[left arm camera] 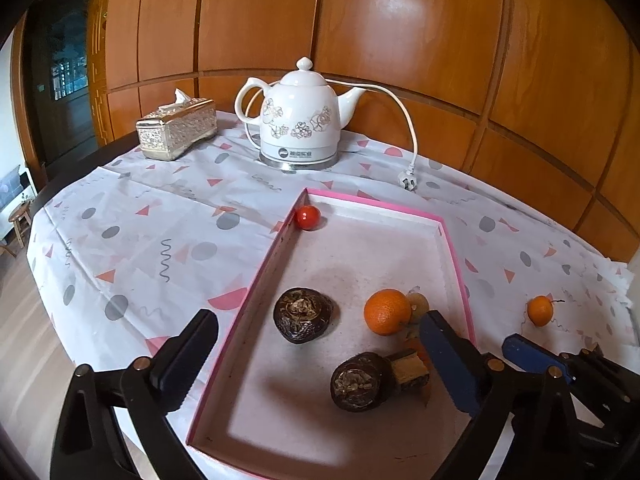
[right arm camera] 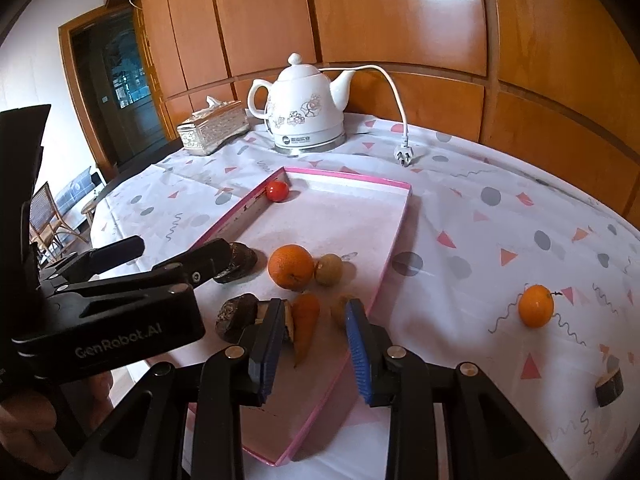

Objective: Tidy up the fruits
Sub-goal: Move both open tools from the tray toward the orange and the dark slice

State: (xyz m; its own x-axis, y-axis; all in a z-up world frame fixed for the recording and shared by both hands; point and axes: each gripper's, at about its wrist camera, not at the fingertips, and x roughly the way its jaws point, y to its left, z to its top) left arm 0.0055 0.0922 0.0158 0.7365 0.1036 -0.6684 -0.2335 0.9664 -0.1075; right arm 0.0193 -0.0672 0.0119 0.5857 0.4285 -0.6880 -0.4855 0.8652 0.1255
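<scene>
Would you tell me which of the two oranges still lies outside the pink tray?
The smaller orange, alone on the tablecloth right of the tray; the larger orange lies inside the tray.

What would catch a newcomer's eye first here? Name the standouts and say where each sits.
The white floral kettle stands at the back of the table, against the wooden wall panels. In front of it lies the pink-rimmed tray, with a large orange in its near half and a small red fruit in its far left corner. A small orange sits alone on the patterned tablecloth, right of the tray.
</scene>
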